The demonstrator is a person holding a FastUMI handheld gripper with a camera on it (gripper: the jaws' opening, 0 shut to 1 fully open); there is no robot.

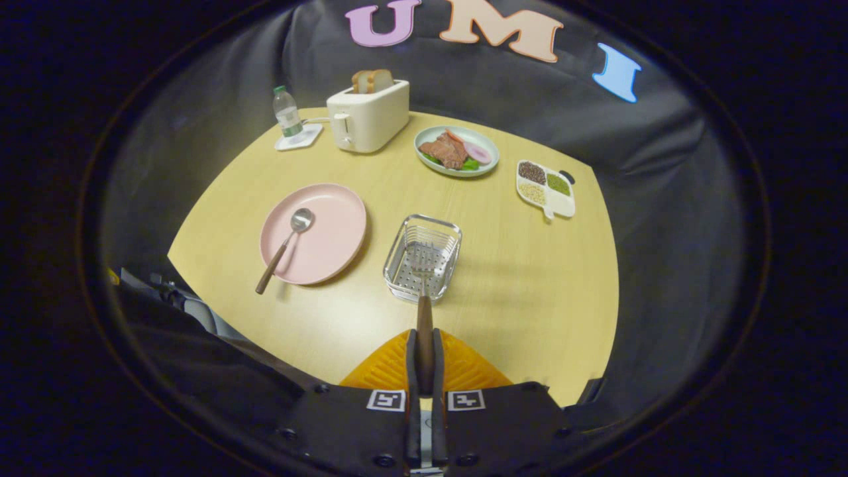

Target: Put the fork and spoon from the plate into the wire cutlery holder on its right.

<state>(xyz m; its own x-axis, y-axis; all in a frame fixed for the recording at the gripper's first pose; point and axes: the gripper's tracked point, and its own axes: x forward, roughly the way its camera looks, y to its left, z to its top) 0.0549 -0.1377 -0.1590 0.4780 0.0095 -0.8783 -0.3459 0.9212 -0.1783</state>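
Note:
My gripper (424, 361) is shut on the brown wooden handle of the fork (423, 311). The fork points straight ahead from the fingers, and its metal tines hang over the wire cutlery holder (445, 233). The holder is a small rectangular wire basket standing on the table just beyond the fingers. To its left lies the pink plate (331, 225). The spoon (286, 245) rests on that plate with its bowl toward the plate's middle, while its brown handle sticks out over the near rim.
At the back of the round wooden table (530, 291) stand a white toaster (368, 116) with bread in it and a water bottle (287, 112) on a coaster. A plate of food (457, 151) and a divided dish of grains (546, 187) sit at the back right.

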